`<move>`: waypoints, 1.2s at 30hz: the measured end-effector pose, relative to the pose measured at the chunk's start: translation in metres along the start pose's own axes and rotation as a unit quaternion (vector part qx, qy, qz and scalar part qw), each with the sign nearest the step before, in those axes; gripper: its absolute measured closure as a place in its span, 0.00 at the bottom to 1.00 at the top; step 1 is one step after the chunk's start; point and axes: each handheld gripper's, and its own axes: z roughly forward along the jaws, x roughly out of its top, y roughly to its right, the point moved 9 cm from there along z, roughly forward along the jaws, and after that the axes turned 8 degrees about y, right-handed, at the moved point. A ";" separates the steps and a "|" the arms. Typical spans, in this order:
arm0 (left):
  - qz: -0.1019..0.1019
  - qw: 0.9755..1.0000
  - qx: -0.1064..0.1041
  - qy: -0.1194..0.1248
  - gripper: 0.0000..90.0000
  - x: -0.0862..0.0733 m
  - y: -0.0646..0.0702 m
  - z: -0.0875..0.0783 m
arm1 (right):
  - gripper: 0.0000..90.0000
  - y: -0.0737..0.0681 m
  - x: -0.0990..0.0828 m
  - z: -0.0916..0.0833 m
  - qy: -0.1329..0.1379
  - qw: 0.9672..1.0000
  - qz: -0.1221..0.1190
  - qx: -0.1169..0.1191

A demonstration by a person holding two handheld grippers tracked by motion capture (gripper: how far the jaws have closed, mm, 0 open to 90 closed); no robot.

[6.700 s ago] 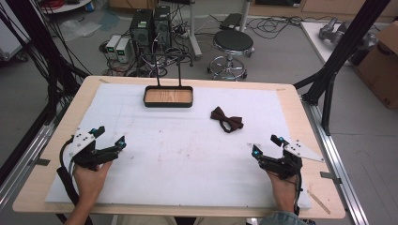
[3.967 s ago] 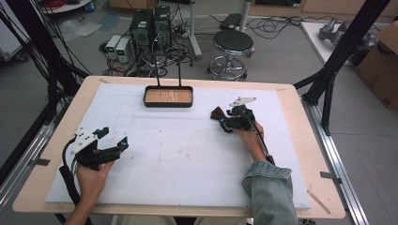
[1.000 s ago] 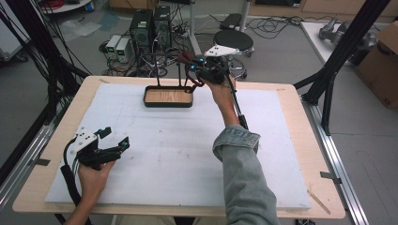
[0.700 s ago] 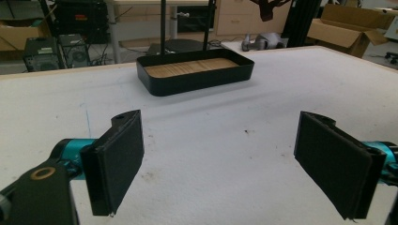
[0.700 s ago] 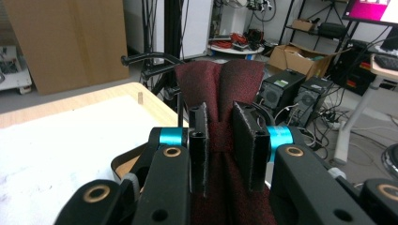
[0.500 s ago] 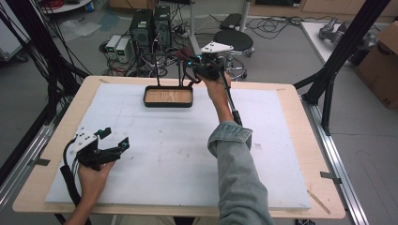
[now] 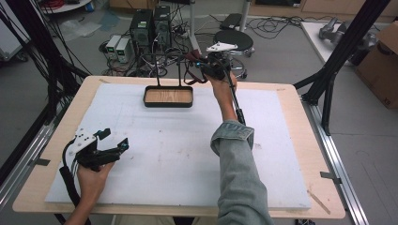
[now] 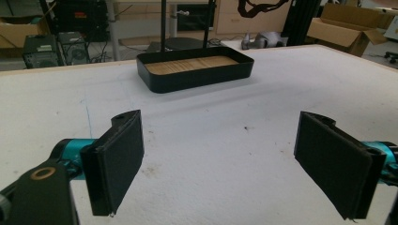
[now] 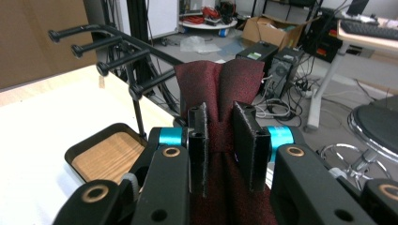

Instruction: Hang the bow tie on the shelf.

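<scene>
**Bow tie held high by the rack, and easy to miss a peg**

The right claw is clenched on the knot of a dark red bow tie, its jaws pinching the narrow middle while the wings fan out above them. In the high view the right claw is lifted over the far edge of the table, just beside the black rack that rises out of the tray. The rack's pegs stick out sideways, close to the left of the tie but apart from it.

The likely job is to hang the tie on a peg, and several things could spoil that. The grip is on the knot alone, so the soft wings may sag or fold and brush past a peg instead of catching. The strap hangs loose below the claw in the high view; it could snag the wrong peg or slip off. Pushing too hard sideways could tip the light rack and tray. Letting go early would drop the tie into the tray or off the far edge of the table.

The left claw rests released, jaws wide apart, low over the near side of the table, well away from the tray, so it cannot steady the rack.
</scene>
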 end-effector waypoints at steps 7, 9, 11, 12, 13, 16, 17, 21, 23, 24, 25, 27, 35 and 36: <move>-0.001 1.000 0.000 0.000 0.19 0.000 0.000 -0.001 | 0.83 -0.001 -0.008 0.002 -0.022 1.000 -0.004 0.002; 0.000 1.000 0.000 0.000 0.19 0.000 0.000 -0.001 | 0.83 0.000 -0.012 0.002 -0.029 1.000 -0.003 0.001; 0.000 1.000 0.000 0.000 0.18 0.000 0.000 -0.001 | 0.83 0.002 -0.014 0.002 -0.029 1.000 -0.005 -0.002; 0.002 1.000 0.000 0.000 0.19 0.000 0.000 0.000 | 0.83 0.001 -0.015 0.002 -0.030 1.000 -0.002 0.000; 0.002 1.000 0.000 0.000 0.19 0.000 0.000 0.000 | 0.83 0.001 -0.017 0.002 -0.032 0.999 -0.005 -0.002; 0.000 1.000 0.000 -0.001 0.19 0.000 0.000 0.000 | 0.83 0.002 -0.021 0.003 -0.034 0.999 -0.004 -0.003; 0.000 1.000 0.000 -0.002 0.19 0.000 0.000 -0.001 | 0.83 0.002 -0.021 0.002 -0.033 0.999 -0.003 -0.003; -0.001 1.000 0.000 -0.001 0.19 -0.001 0.001 0.000 | 0.82 0.004 -0.021 0.000 -0.029 1.000 0.000 -0.006; 0.000 1.000 0.000 -0.002 0.19 -0.001 0.000 0.000 | 0.81 0.006 -0.020 -0.003 -0.025 1.000 0.001 -0.008; -0.001 1.000 0.000 -0.001 0.19 -0.001 0.001 0.000 | 0.80 0.006 -0.019 -0.005 -0.023 1.000 0.003 -0.010; 0.000 1.000 0.000 -0.002 0.18 -0.001 0.001 0.000 | 0.79 0.007 -0.018 -0.006 -0.019 1.000 0.005 -0.011; 0.000 1.000 0.000 -0.002 0.19 -0.001 0.001 0.000 | 0.78 0.009 -0.015 -0.010 -0.014 1.000 0.006 -0.013; 0.000 1.000 0.001 0.000 0.18 -0.001 0.000 0.001 | 0.71 0.011 -0.001 -0.031 0.012 1.000 0.008 -0.015; 0.000 1.000 0.001 0.000 0.19 -0.001 0.001 0.001 | 0.70 0.012 0.001 -0.034 0.015 1.000 0.008 -0.015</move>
